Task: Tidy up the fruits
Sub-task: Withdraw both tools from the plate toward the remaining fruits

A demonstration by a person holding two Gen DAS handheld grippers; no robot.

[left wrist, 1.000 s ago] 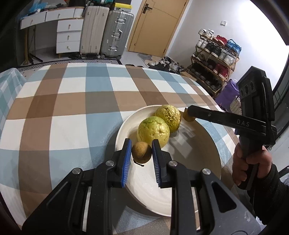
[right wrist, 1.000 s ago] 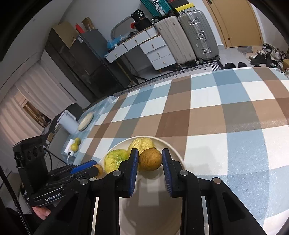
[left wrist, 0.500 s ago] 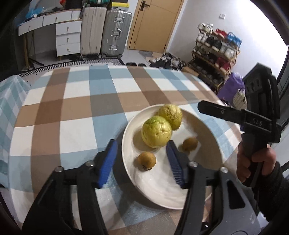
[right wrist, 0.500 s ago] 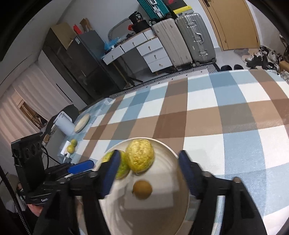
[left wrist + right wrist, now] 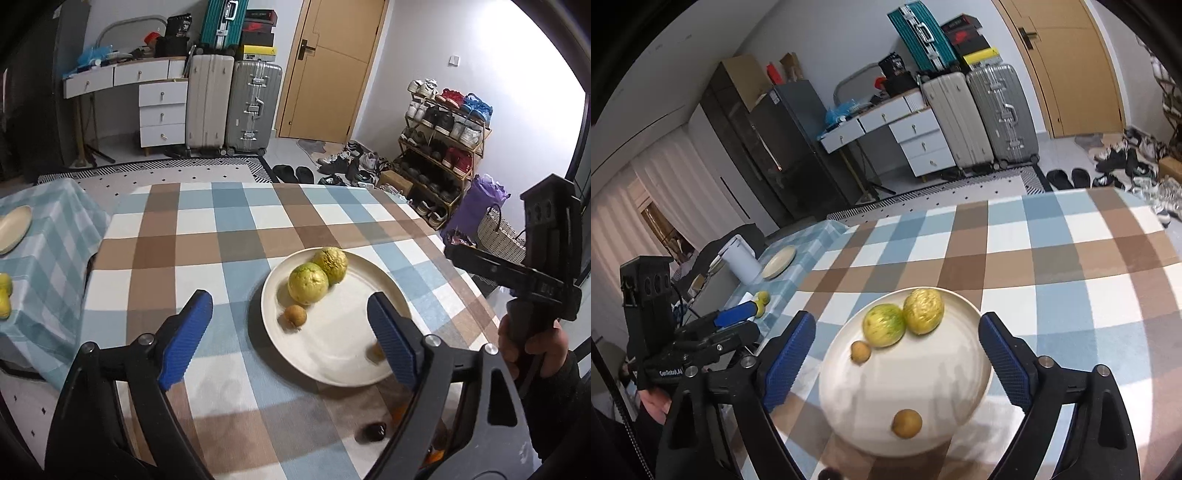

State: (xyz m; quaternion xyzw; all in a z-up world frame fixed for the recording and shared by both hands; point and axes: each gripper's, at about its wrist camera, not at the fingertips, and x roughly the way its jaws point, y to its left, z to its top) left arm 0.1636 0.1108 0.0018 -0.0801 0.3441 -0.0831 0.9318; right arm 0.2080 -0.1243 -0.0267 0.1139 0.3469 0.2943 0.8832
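The checked surface [image 5: 229, 236] carries a white plate [image 5: 923, 424] holding two large yellow-green fruits [image 5: 884, 325] side by side and two small brown fruits [image 5: 907, 423] apart. Left gripper [image 5: 291, 332] and right gripper [image 5: 897, 354] hover, both spread wide and empty.

Released both small brown fruits [image 5: 295, 315] [image 5: 907, 423] onto the plate [image 5: 343, 362]; pulled back — left gripper [image 5: 291, 332] and right gripper [image 5: 897, 358] now spread wide, clear toward 6 o'clock.
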